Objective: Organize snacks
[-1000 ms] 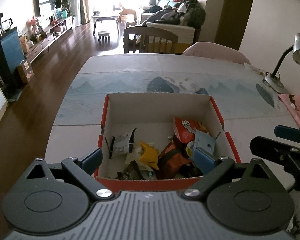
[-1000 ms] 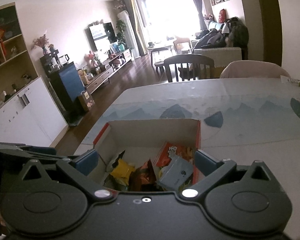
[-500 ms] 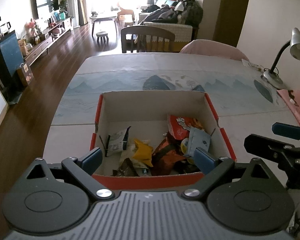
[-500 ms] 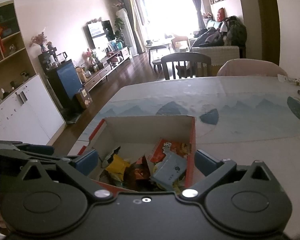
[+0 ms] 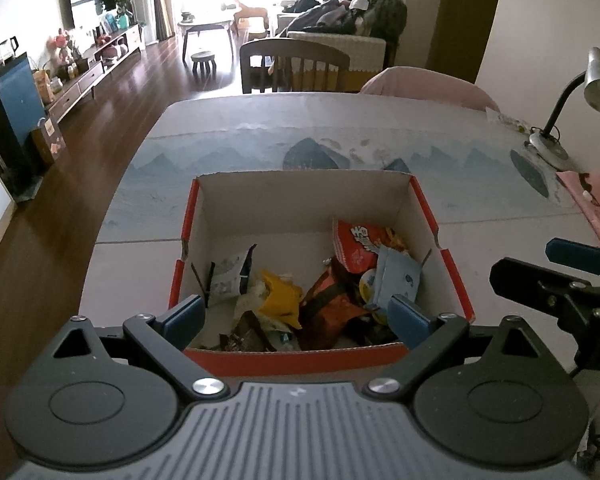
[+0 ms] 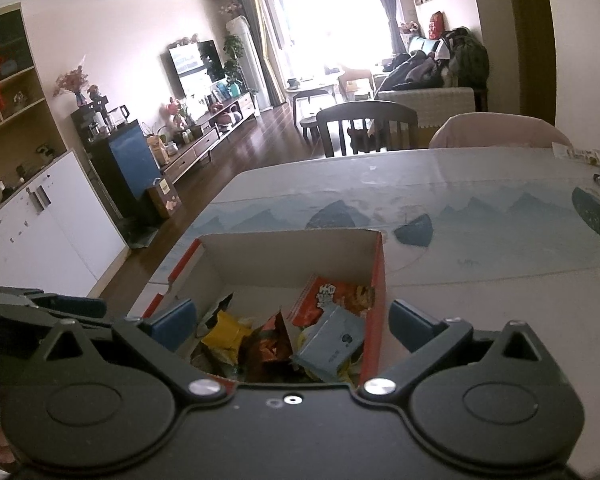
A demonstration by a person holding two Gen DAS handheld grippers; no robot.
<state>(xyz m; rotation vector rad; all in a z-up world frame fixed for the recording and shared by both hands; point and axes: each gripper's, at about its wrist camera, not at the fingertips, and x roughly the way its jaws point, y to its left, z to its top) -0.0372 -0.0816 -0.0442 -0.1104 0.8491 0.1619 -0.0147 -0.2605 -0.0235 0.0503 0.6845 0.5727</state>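
Observation:
A red cardboard box (image 5: pixel 424 204) with a white inside stands on the table and holds several snack packets: a red one (image 5: pixel 358 244), a light blue one (image 5: pixel 396 278), an orange one (image 5: pixel 328 304), a yellow one (image 5: pixel 280 294). The box (image 6: pixel 376 276) and its snacks also show in the right wrist view. My left gripper (image 5: pixel 296 318) is open and empty, just before the box's near wall. My right gripper (image 6: pixel 294 326) is open and empty, above the box's near right part; it also shows at the right of the left wrist view (image 5: pixel 556 276).
The table (image 5: pixel 340 128) carries a blue patterned mat. A desk lamp (image 5: pixel 572 104) and a pink cloth (image 5: pixel 596 204) are at the right edge. Chairs (image 5: pixel 292 64) stand at the far side. The wooden floor drops off at the left.
Both grippers have drawn back a little from the box, so more of it shows. Both stay open and empty.

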